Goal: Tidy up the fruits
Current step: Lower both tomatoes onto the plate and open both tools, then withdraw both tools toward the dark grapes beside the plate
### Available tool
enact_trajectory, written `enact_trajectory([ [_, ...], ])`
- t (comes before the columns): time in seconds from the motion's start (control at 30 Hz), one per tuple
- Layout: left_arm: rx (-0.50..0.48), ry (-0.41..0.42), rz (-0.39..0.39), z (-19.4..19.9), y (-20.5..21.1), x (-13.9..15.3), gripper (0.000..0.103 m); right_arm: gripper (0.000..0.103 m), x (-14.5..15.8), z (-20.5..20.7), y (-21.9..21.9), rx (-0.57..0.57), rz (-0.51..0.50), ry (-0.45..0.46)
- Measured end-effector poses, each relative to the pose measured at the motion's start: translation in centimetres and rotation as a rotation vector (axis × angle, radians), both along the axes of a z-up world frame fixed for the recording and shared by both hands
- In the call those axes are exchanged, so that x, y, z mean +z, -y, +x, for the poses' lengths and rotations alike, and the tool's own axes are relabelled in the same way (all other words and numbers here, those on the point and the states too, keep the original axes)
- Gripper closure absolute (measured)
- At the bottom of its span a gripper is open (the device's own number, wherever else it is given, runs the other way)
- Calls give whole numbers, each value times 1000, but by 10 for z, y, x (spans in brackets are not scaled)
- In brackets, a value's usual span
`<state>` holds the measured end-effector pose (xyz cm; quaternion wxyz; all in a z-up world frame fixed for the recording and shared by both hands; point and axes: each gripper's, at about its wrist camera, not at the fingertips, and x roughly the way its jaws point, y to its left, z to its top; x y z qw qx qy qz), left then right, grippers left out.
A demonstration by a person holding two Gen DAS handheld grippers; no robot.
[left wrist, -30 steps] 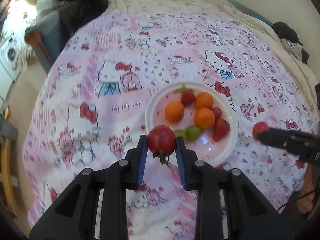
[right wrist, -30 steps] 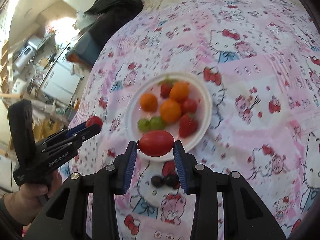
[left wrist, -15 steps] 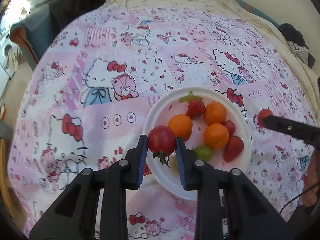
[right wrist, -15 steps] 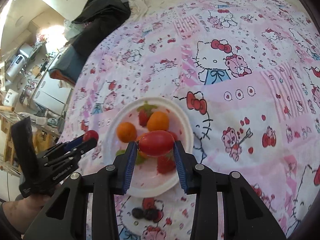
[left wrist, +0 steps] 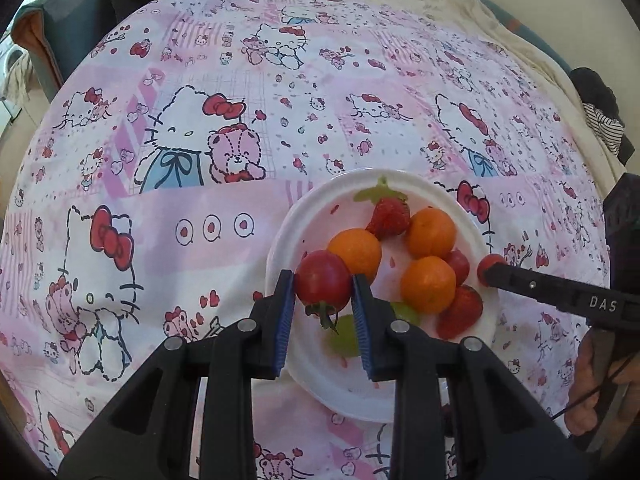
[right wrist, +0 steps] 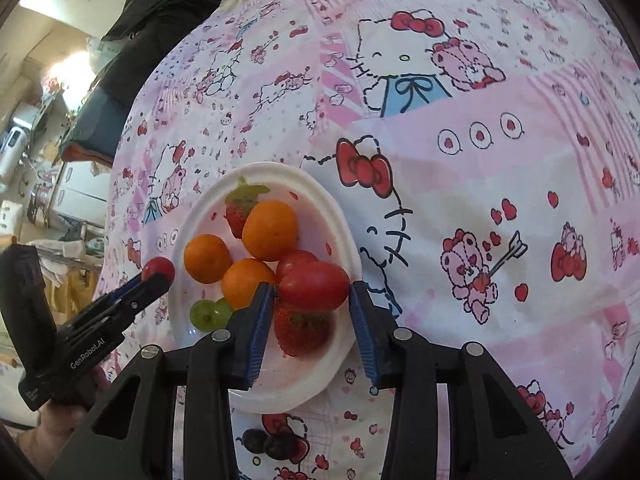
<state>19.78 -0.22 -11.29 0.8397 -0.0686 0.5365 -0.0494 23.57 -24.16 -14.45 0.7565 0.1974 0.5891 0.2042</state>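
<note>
Under plate (right wrist: 340,216), right-view-only grapes (right wrist: 266,442).

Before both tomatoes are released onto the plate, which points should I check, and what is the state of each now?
1. Left gripper holds the round tomato firmly: ok.
2. Right gripper holds the oval tomato firmly: ok.
3. Both tomatoes are over the white plate: ok.
4. Free spot below the oval tomato: not ok, a strawberry lies there.
5. Height above the plate: cannot tell.
6. Dark grapes remain on the bedsheet, off the plate: not ok.
</note>
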Motion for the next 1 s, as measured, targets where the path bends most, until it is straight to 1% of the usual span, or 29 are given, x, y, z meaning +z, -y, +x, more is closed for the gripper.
enact_trajectory([
  [0.1,-2,-15,-1,0,0,-3,78,60,0,1,0,-4,8,-11],
  [0.13,0,-21,0,0,-1,-4,78,58,0,0,0,-1,14,-13],
  [0.17,3,-22,-1,-1,-1,-4,78,54,1,0,-1,3,20,-14],
  [0.2,4,-22,-4,-1,-1,-4,78,51,2,0,-2,7,24,-14],
  [0.27,0,-25,-17,-1,-1,-4,77,39,5,-1,-3,8,26,-6],
  [0.3,-4,-29,-23,-1,-1,-4,72,36,6,-1,-4,8,22,0],
  [0.33,-6,-30,-25,-1,0,-4,57,33,9,-1,-4,6,17,10],
  [0.37,-2,-23,-13,-3,0,-3,49,33,10,-1,-4,4,15,19],
  [0.4,5,-5,1,-5,0,-1,38,33,11,-1,-4,3,19,20],
  [0.43,7,7,8,-5,0,1,35,33,12,-1,-4,2,25,20],
  [0.53,1,10,14,-4,-1,5,35,33,15,-1,-2,-7,32,29],
  [0.63,27,33,6,-4,-8,11,35,33,18,-1,-1,-12,40,36],
  [0.8,92,90,54,-4,-19,24,35,33,24,-2,3,-25,35,53],
  [0.9,116,113,51,-8,-27,31,35,33,31,-8,5,-32,30,70],
  [1.0,138,111,39,-12,-33,35,35,33,37,-16,7,-39,33,78],
])
